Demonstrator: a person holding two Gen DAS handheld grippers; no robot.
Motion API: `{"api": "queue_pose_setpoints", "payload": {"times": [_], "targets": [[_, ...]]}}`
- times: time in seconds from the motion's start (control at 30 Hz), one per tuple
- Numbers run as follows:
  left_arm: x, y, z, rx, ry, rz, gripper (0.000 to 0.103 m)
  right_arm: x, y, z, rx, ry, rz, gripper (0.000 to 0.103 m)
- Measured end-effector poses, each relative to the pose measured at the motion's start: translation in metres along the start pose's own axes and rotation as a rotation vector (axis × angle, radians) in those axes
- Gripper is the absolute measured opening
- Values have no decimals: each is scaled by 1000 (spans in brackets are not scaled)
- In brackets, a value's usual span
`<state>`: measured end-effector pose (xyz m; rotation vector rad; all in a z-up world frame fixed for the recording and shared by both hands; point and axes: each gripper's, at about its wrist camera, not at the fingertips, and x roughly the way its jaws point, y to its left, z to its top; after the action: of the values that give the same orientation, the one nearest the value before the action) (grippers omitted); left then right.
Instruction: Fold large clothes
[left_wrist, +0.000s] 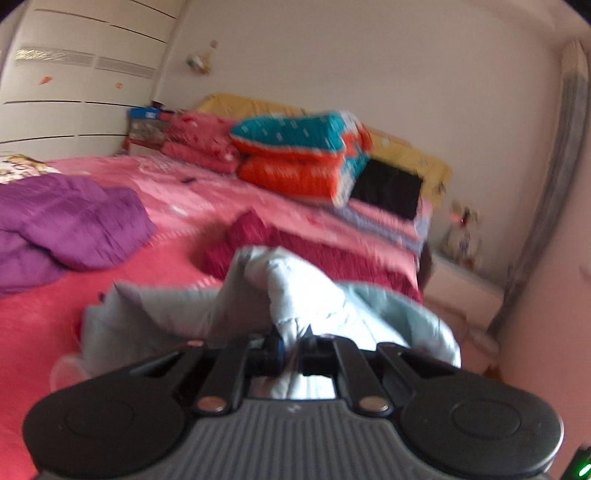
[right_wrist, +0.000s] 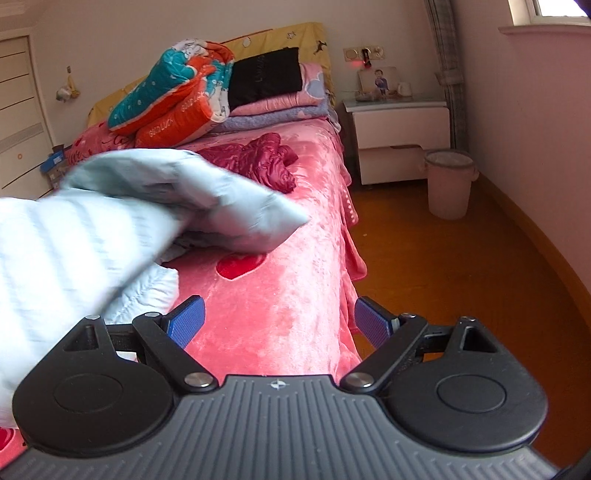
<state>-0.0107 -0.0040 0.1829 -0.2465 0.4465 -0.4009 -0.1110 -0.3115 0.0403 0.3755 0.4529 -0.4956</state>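
Left wrist view. The left gripper (left_wrist: 291, 352) is seen closed tight, its jaws pinched on a fold of the pale blue garment (left_wrist: 295, 291). The cloth rises bunched straight ahead of the jaws and spreads to both sides over the pink bedspread (left_wrist: 48, 332). One purple garment (left_wrist: 66, 221) is noted heaped at the left, well apart from the blue one. One dark red garment (left_wrist: 258, 236) lies just behind the blue one. One teal-and-orange quilt (left_wrist: 303, 151) is stacked at the head of the bed, with one black item (left_wrist: 386, 188) beside it. The whole frame is blurred; the fingertips are largely buried in cloth, and small things on the nightstand (left_wrist: 461, 280) cannot be made out.

Right wrist view. The right gripper (right_wrist: 279, 323) is seen wide open, with nothing between its two blue pads (right_wrist: 186, 321); only bedspread (right_wrist: 288, 295) lies under the gap. The pale blue garment (right_wrist: 147, 206) is found up and to the left of the jaws, lifted, one corner pointing right; a fold of it lies just beside the left pad, contact not determinable. Its left part is cut off by the frame and motion-blurred. The dark red garment (right_wrist: 258, 158) lies beyond it. One quilt (right_wrist: 173, 99), one nightstand (right_wrist: 399, 133) and one waste bin (right_wrist: 448, 181) are counted. The left gripper is not visible here.
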Motion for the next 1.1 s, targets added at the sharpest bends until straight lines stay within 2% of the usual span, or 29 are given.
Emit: {"api": "queue_pose_setpoints", "payload": {"times": [0.07, 0.2, 0.3, 0.5, 0.67, 0.77, 0.83, 0.9, 0.97, 1.1], "targets": [[-21, 17, 16, -41, -30, 9, 3, 2, -2, 0, 19, 12, -3, 103], [-64, 48, 31, -44, -75, 64, 3, 2, -7, 0, 43, 16, -1, 103], [-93, 73, 29, -49, -60, 102, 3, 2, -9, 1, 58, 20, -3, 103], [-124, 105, -17, -57, 84, 132, 4, 5, -7, -1, 54, 23, -17, 103], [-129, 110, -63, -39, 250, 88, 4, 0, -9, 1, 35, 8, -48, 103], [-132, 106, -77, -40, 312, 48, 6, -8, -16, 3, 44, -11, -69, 103], [-135, 99, -83, -2, 339, 46, 8, -15, -20, 4, 46, -32, -83, 103], [-141, 95, -87, 28, 347, 37, 18, -26, -23, 6, 49, -51, -67, 103], [-148, 99, -85, 18, 342, 27, 39, -37, -19, 9, 42, -57, -22, 103], [-158, 102, -82, 20, 289, 30, 47, -52, 12, 14, 6, -7, 158, 103]]}}
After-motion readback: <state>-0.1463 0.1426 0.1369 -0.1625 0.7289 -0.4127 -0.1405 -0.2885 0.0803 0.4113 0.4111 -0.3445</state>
